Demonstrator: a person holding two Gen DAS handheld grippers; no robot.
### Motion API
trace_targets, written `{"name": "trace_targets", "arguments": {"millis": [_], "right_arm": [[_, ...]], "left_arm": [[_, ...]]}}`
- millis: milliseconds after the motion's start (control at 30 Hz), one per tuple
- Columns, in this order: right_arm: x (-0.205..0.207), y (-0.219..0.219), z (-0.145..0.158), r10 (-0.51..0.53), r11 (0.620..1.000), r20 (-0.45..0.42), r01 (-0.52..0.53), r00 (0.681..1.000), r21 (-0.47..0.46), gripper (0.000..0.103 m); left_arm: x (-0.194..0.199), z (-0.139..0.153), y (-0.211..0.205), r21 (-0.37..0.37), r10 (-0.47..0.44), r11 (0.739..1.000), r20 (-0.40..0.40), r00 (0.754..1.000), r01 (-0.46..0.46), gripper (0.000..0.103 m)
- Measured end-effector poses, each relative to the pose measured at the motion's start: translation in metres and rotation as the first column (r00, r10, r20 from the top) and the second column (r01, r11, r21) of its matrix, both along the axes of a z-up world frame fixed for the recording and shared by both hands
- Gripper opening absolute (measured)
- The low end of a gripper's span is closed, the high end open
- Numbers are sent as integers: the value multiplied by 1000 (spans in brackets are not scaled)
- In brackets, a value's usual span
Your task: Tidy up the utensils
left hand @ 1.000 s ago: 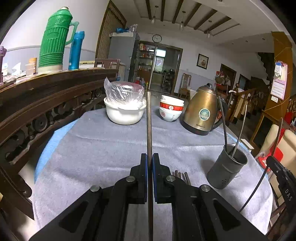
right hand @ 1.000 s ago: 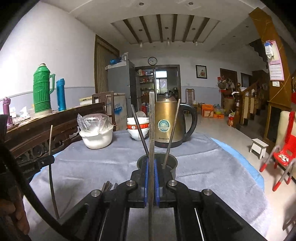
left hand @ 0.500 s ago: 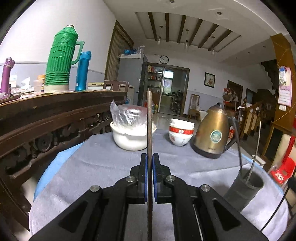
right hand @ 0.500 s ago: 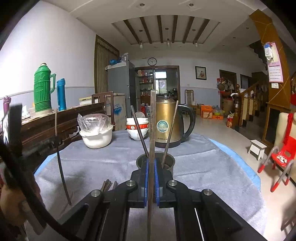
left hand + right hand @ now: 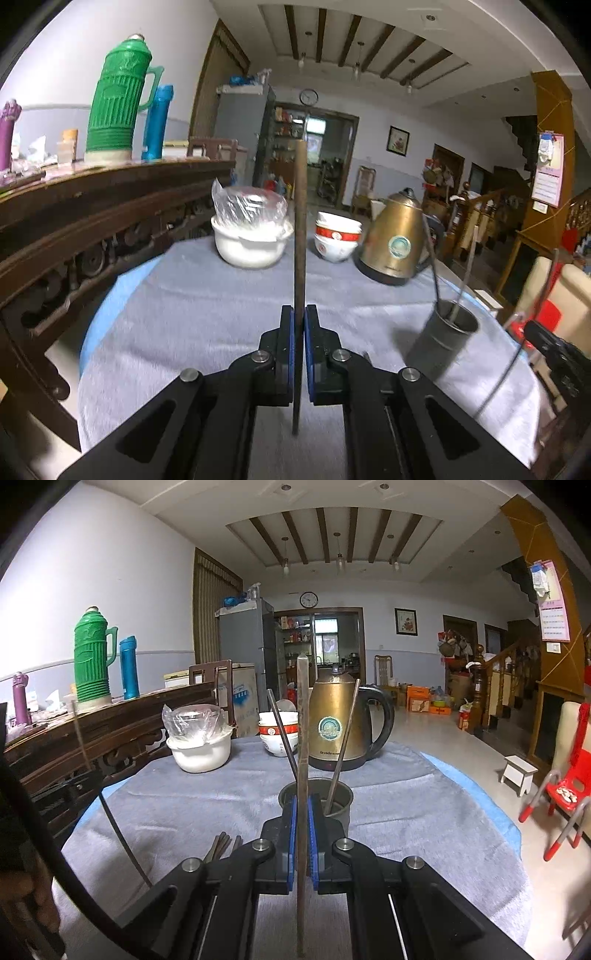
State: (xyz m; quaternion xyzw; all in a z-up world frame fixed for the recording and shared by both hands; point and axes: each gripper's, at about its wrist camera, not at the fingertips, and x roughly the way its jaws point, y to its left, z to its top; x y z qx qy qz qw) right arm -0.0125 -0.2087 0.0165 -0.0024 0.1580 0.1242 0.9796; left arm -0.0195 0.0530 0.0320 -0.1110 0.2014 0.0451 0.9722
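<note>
My left gripper (image 5: 299, 314) is shut on a dark chopstick (image 5: 300, 229) that stands upright between its blue pads. To its right on the grey cloth stands a grey metal holder (image 5: 445, 341) with two chopsticks leaning in it. My right gripper (image 5: 303, 801) is shut on another upright chopstick (image 5: 303, 731), just in front of the same holder (image 5: 340, 797). Several loose chopsticks (image 5: 221, 843) lie on the cloth to the left of the right gripper. The left gripper and its chopstick (image 5: 110, 812) show at the left edge of the right wrist view.
A white bowl under plastic wrap (image 5: 251, 240), stacked red-banded bowls (image 5: 337, 242) and a brass kettle (image 5: 395, 240) stand at the table's far side. A carved wooden bench back (image 5: 92, 221) with a green thermos (image 5: 118, 99) runs along the left. A red chair (image 5: 565, 794) stands right.
The left gripper has swung with its chopstick, first lifting away and then drifting back, so the holder has shifted in its view. The right gripper has kept still.
</note>
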Motion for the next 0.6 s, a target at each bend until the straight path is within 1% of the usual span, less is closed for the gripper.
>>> {"name": "trace_targets", "arguments": {"millis": [133,267,433,600], "right_arm": [[-6,-3,2,7,1000,-12,-7,1000,6,6],[-13,-5,4,12,1000,-21,-11,1000,8,6],[-17,-8,4,12,1000,-29,-11,1000,11,6],[-12,-15,7,0,999,-39,2,999,48,6]], "left_arm": [[-17,0,2,-31,-31,999,-30,999,30,5],[-26,-1,6,-64,-37,997,-57,998,33,5],[-26,-1,14,-102,-36,994,-73,997,28,5],[-20,1,18,-146,-45,989,-84,995,33,5]]}}
